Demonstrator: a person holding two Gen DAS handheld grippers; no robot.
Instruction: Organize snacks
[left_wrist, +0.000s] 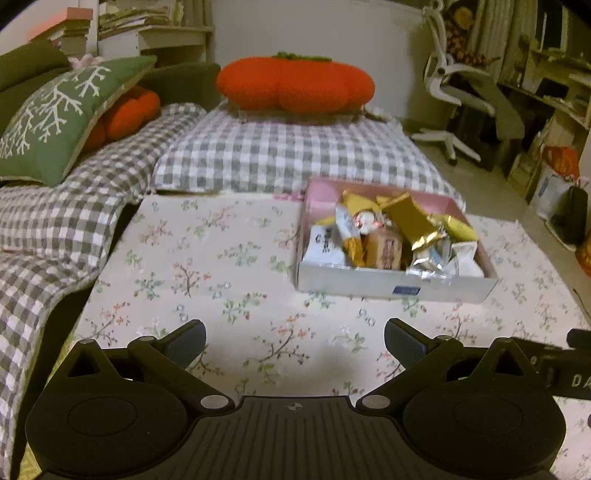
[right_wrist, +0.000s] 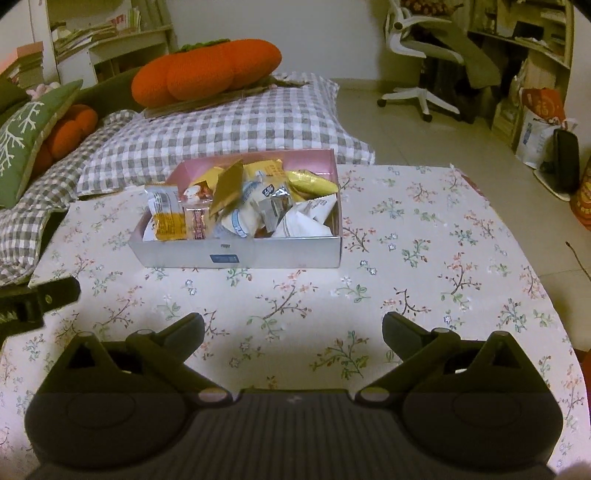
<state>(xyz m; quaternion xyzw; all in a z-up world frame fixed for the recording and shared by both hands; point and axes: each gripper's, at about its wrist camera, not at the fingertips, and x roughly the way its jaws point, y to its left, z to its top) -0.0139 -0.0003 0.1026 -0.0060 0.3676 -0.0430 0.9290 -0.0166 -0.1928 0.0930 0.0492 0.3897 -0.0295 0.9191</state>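
Toward the counter's far edge sits the snack box (right_wrist: 236, 254), a shallow cardboard tray with pale grey outer walls and a pink inside. It is heaped with wrapped snacks (right_wrist: 243, 206): gold foil packets, white pouches, a yellow-orange packet (right_wrist: 168, 221) standing at its left end, a small brown-pink pack next to that. Several wrappers stick up past the rim. Small blue label on the near wall.

Counter (right_wrist: 424, 277) is covered by a cream cloth with a flower-sprig print. Nothing else lies on it; the near half is bare cloth.

Left hand-held gripper (left_wrist: 294, 338): jaws wide apart, nothing between them, hovering over the bare cloth near the counter's near edge, box ahead and to its right. Right hand-held gripper (right_wrist: 293, 332): jaws also spread fully, nothing held, over the near edge too, box ahead and slightly left. Neither touches the box. Each unit's body shows at the side of the other's view, so they sit side by side.

Beyond the far edge: a grey-and-white checked quilt (left_wrist: 280, 151) with a big orange pumpkin cushion (left_wrist: 295, 86) on top. Off the far-left corner, a green pillow with a white branch pattern (left_wrist: 55, 110) and a second orange cushion behind it. White office chair (right_wrist: 417, 48) and cluttered shelves stand on the tiled floor off the far-right corner.
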